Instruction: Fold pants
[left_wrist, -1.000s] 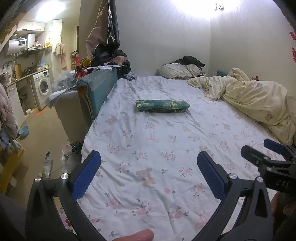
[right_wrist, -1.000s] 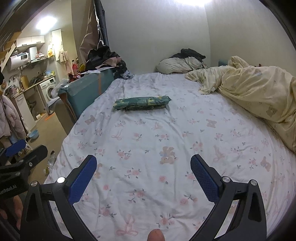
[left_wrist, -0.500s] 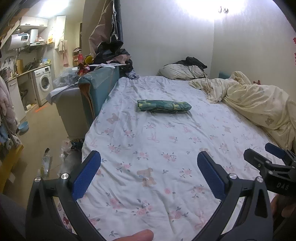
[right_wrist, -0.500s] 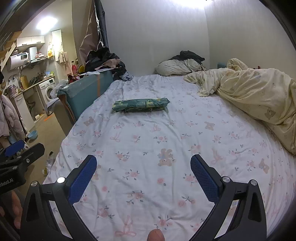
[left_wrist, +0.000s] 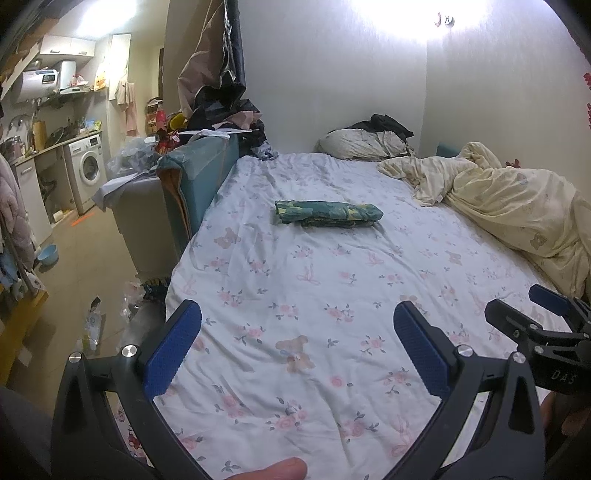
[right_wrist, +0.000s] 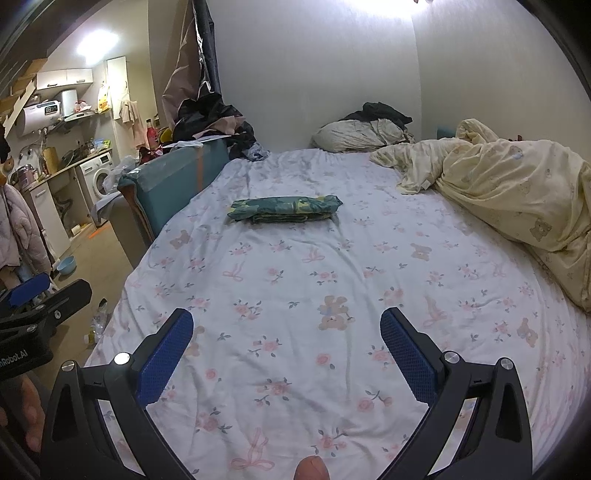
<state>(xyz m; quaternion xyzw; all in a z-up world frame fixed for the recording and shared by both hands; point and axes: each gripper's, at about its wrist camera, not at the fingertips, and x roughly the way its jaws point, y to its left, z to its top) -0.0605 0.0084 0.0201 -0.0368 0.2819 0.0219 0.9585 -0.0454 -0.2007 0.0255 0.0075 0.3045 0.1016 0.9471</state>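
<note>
The green patterned pants (left_wrist: 328, 213) lie folded into a compact bundle on the flowered bed sheet (left_wrist: 314, 295), about mid-bed; they also show in the right wrist view (right_wrist: 285, 209). My left gripper (left_wrist: 297, 332) is open and empty, held above the near end of the bed, well short of the pants. My right gripper (right_wrist: 286, 341) is open and empty too, beside the left one. Each gripper shows at the edge of the other's view.
A cream duvet (left_wrist: 517, 206) is heaped along the right side of the bed. A pillow with dark clothes (left_wrist: 365, 142) lies at the head. A teal sofa arm (left_wrist: 199, 173) with piled clothes stands left of the bed. The floor with litter lies lower left.
Both grippers have drawn back slightly and tilted up a little; the pants sit a bit lower in view. The pants have not moved. Both grippers stay open.
</note>
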